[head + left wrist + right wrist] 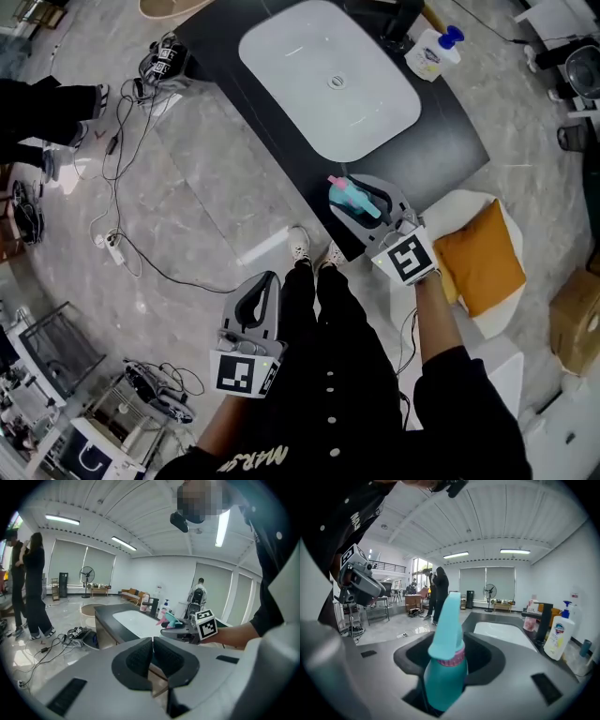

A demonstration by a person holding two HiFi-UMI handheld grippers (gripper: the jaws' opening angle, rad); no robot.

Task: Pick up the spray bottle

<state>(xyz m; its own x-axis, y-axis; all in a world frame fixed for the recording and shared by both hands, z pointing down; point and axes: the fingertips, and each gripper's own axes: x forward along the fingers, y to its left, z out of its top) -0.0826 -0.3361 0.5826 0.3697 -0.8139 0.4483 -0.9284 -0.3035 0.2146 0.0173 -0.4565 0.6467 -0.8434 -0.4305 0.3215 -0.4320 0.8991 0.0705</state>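
A teal spray bottle with a pink collar sits between the jaws of my right gripper, which is shut on it over the near edge of the black counter. In the right gripper view the spray bottle fills the gap of the right gripper, nozzle pointing away. My left gripper hangs lower, beside the person's legs, shut with nothing in it. In the left gripper view the left gripper has its pads together, and the spray bottle shows beyond it.
A white sink basin is set into the counter, with a soap pump bottle and a black faucet at its far side. An orange cushion lies to the right. Cables trail across the floor. People stand at the left.
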